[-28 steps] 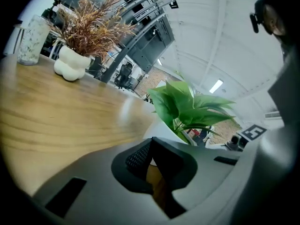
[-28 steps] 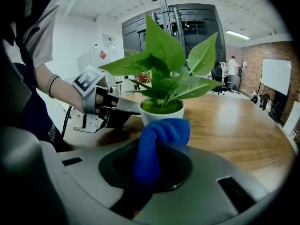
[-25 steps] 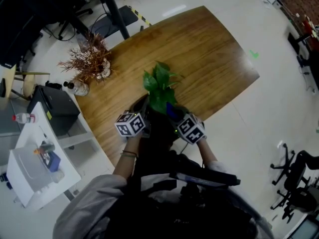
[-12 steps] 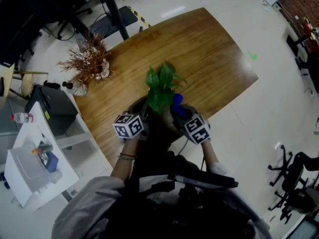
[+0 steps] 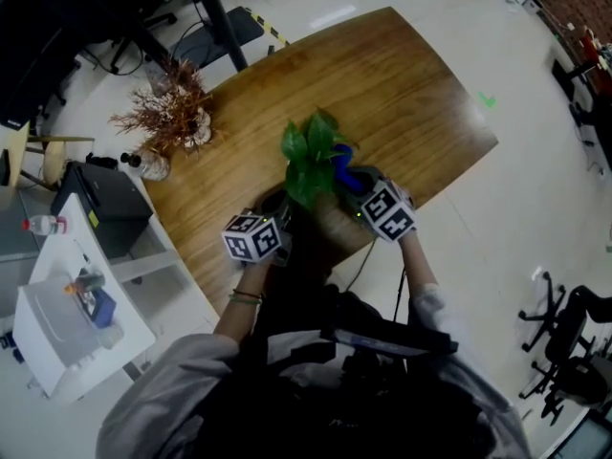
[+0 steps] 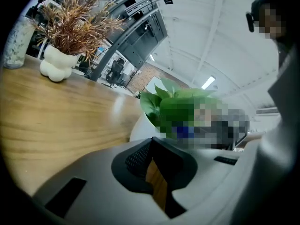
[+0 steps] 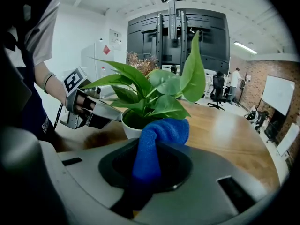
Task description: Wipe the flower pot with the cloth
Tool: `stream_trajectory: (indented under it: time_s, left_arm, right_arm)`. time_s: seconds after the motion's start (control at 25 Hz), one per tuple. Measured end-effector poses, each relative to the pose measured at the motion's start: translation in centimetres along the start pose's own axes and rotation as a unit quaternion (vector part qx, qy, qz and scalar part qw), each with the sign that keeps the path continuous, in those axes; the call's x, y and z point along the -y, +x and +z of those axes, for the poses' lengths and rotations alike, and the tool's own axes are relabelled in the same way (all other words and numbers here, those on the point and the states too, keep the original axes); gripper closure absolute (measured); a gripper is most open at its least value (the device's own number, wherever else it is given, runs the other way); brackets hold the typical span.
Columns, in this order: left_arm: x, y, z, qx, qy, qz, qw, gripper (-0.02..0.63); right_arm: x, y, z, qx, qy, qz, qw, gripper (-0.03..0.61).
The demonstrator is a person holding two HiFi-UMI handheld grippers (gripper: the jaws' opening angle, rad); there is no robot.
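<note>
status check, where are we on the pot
Right gripper shut on cloth, by the pot. Left gripper shut, empty, beside it. Leaves overhang the rim.

Leafy flower pot (image 5: 308,161) nr near edge of wood surface (image 5: 402,75); L gripper (image 5: 272,208) at its left, R gripper (image 5: 358,185) w/ blue cloth (image 5: 342,164) at its right.

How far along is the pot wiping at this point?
Done: the fuzzy blue cloth is clamped in the right gripper. In hand: the cloth is at the side of the round white flower pot, with the left gripper holding its shut tips by the rim. Left: the wiping itself; nothing shows how much of the pot is covered.
</note>
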State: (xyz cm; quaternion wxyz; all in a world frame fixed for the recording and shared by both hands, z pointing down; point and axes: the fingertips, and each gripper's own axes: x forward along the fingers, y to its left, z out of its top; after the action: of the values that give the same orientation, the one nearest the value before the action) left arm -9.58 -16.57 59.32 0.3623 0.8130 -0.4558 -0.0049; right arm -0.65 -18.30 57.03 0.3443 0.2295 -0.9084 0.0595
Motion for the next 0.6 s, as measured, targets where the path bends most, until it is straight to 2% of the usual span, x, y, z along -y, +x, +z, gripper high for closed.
stream_trajectory:
  time_s: [0.28,0.6]
  left_arm:
    - [-2.8,-0.4,1.6,0.043,-0.026,0.018,0.9986,0.607]
    - [-3.0,0.1,2.4,0.048,-0.018,0.021,0.9984,0.607]
  right_arm:
    - [-3.4,2.0,-2.0,-0.037,-0.002,0.030,0.999,0.514]
    - [-5.9,2.6,-2.6,-0.035,0.040,0.037,0.998,0.514]
